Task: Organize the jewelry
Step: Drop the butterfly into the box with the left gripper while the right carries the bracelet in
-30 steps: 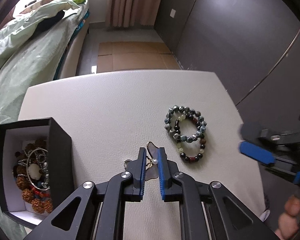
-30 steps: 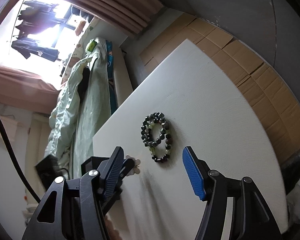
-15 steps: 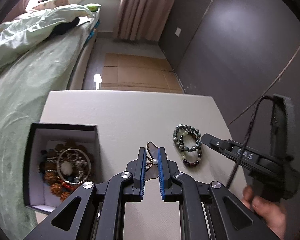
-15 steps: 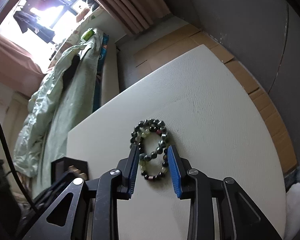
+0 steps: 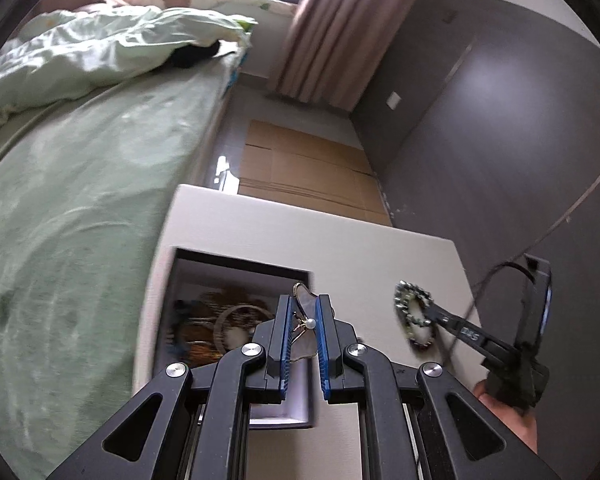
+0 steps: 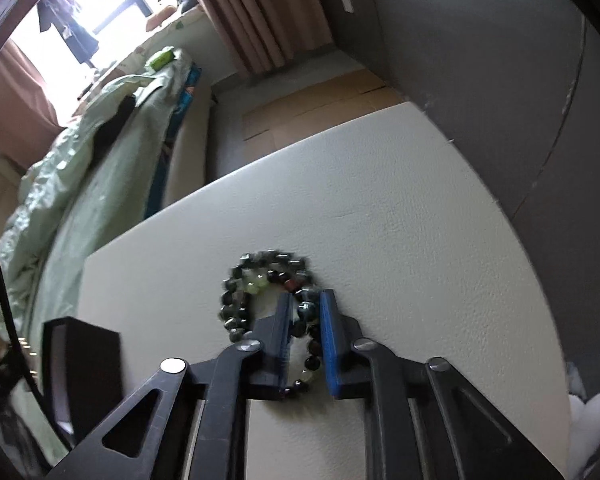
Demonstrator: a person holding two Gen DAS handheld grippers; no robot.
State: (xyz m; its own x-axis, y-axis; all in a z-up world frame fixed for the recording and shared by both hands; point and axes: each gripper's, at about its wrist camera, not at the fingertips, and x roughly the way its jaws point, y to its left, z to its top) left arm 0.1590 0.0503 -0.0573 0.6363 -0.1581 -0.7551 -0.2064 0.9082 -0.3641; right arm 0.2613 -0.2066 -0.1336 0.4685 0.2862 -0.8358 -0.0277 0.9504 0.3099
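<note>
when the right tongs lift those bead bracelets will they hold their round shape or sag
Probably sag: the bead bracelets look like separate round beads on cord, so the ungripped loop should droop. The right tongs pinch only one side, so the bundle may swing. Several strands overlap loosely; one could slip free, and smooth round beads may roll between the pads.

— Any writing to read?
— Only white letters on the black arm of the right gripper (image 5: 424, 312), seen from the left wrist: roughly "DAS".
— Sure?
— No, it's small and slanted.
</note>
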